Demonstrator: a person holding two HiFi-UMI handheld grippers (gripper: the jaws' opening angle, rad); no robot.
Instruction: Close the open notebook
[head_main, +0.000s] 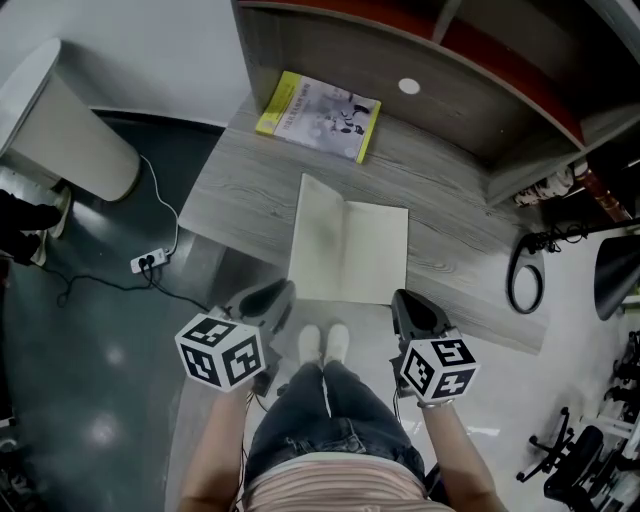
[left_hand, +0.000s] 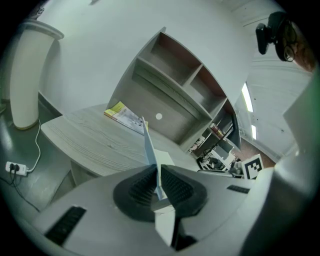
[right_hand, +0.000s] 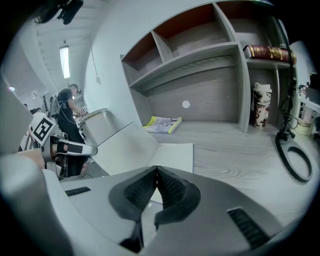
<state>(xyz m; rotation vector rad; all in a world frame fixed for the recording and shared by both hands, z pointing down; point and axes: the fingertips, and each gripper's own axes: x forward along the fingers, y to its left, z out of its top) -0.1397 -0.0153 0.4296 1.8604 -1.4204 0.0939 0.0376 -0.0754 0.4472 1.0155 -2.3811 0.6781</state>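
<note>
The open notebook (head_main: 365, 255) with blank pale pages lies on the grey wooden desk (head_main: 235, 205), at its front edge. Its left leaf (head_main: 318, 240) stands raised and tilted toward the spine. In the left gripper view that leaf (left_hand: 148, 142) runs edge-on between the dark pads, and my left gripper (left_hand: 156, 176) is shut on its near edge. The left gripper (head_main: 272, 300) sits at the notebook's front left corner. My right gripper (head_main: 414, 308) is at the front right corner, shut with nothing between its pads (right_hand: 156, 171); the flat right page (right_hand: 172, 156) lies just beyond it.
A yellow-edged book (head_main: 320, 115) lies at the back of the desk under the shelf unit (head_main: 420, 60). A black cable loop (head_main: 525, 282) hangs at the desk's right end. A white cylinder (head_main: 70, 130) and a power strip (head_main: 150, 262) are on the floor to the left.
</note>
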